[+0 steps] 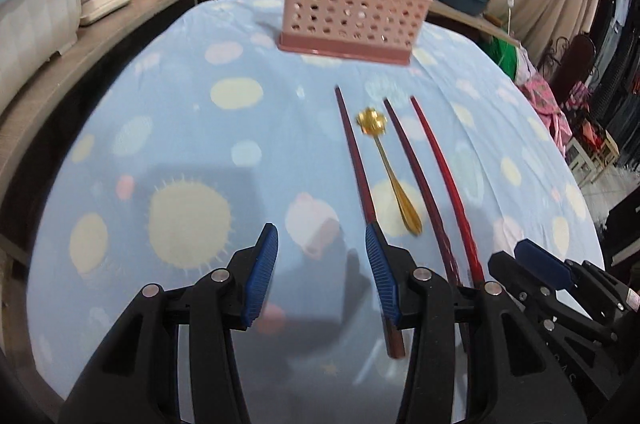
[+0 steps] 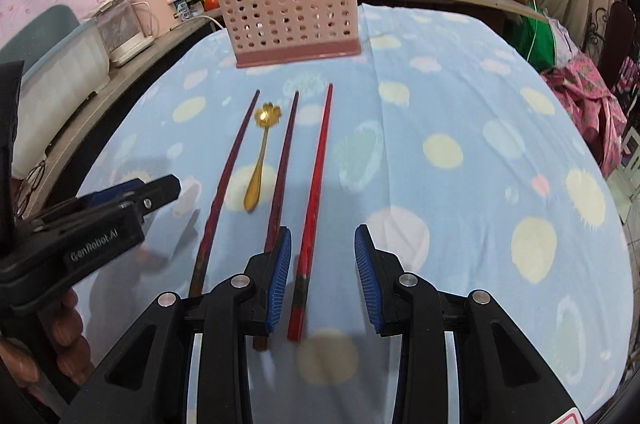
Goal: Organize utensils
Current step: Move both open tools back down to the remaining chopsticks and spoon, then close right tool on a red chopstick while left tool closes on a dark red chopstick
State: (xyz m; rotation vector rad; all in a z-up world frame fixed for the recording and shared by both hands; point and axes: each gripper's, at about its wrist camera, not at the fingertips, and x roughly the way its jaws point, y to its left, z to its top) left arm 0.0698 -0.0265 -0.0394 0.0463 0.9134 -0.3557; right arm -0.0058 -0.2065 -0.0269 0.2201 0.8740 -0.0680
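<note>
Here the bright red chopstick (image 2: 316, 183) lies between the right gripper's (image 2: 322, 272) parted fingers (image 2: 280, 276).

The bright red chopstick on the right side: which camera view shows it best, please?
The right wrist view: the bright red chopstick lies whole on the cloth, its near end between the open fingers of the right gripper. In the left wrist view, gripper parts hide its near end.
</note>
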